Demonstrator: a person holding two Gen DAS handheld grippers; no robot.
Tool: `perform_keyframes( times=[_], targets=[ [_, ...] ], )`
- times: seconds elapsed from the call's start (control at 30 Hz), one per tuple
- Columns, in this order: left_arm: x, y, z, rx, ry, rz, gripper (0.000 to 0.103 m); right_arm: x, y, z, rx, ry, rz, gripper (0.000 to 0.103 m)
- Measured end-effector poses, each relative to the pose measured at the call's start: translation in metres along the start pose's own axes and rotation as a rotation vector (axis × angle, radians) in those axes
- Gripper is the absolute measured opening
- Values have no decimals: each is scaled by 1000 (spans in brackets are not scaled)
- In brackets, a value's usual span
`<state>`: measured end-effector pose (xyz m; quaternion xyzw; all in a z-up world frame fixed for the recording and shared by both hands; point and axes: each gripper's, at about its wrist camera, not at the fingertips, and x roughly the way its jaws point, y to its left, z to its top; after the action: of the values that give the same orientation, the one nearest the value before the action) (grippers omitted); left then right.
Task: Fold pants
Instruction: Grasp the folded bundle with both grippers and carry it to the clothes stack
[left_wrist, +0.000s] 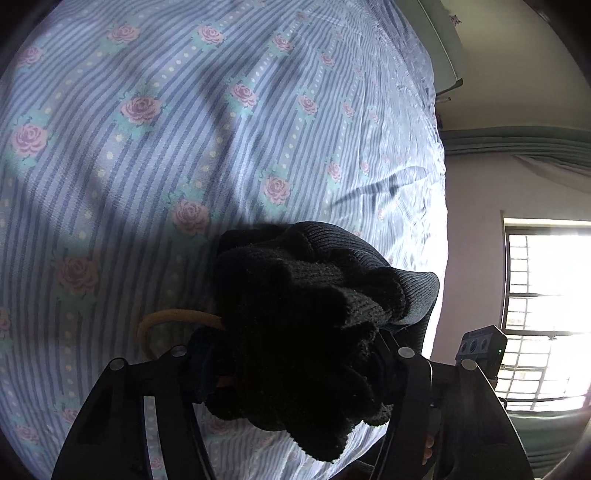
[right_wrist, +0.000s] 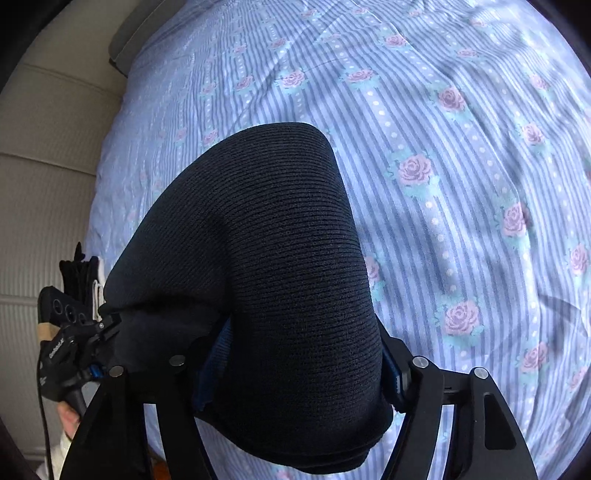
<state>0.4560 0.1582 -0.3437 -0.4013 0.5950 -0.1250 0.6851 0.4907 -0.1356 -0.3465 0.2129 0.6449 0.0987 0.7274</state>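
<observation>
The pants are dark ribbed knit with a fleecy black lining. In the left wrist view my left gripper (left_wrist: 295, 373) is shut on a bunched part of the pants (left_wrist: 306, 325), lining outward, held above the bed. In the right wrist view my right gripper (right_wrist: 295, 373) is shut on a smooth stretch of the pants (right_wrist: 280, 266), which drapes forward over the fingers and hides their tips. The left gripper body (right_wrist: 70, 332) shows at the left edge of the right wrist view, close beside the cloth.
The bed sheet (left_wrist: 184, 129) is blue striped with pink roses, also seen under the right gripper (right_wrist: 461, 184). A window (left_wrist: 546, 314) and wall lie to the right of the left view. A beige padded headboard (right_wrist: 44, 177) lies to the left of the right view.
</observation>
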Motion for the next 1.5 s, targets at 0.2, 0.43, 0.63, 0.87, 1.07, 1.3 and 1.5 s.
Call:
perform_keyframes(
  times=[0.2, 0.43, 0.63, 0.87, 1.07, 1.3, 1.5],
  targets=[
    [-34, -17, -15, 19, -79, -49, 57, -33, 22, -13, -31, -85, 2, 59],
    [-117, -61, -52, 148, -193, -74, 57, -99, 59, -43, -69, -188, 47, 59],
    [-198, -83, -93, 226, -281, -96, 57, -158, 103, -90, -118, -269, 83, 59],
    [-282, -92, -148, 299, -360, -73, 57, -211, 145, -153, -152, -329, 131, 59],
    [-333, -78, -204, 281, -467, -40, 57, -228, 170, -189, -201, -300, 184, 59],
    [-374, -63, -255, 215, -532, 23, 57, -229, 190, -215, -302, -249, 245, 59],
    [-386, -44, -276, 159, -538, 39, 57, -219, 194, -233, -329, -208, 274, 59]
  ],
)
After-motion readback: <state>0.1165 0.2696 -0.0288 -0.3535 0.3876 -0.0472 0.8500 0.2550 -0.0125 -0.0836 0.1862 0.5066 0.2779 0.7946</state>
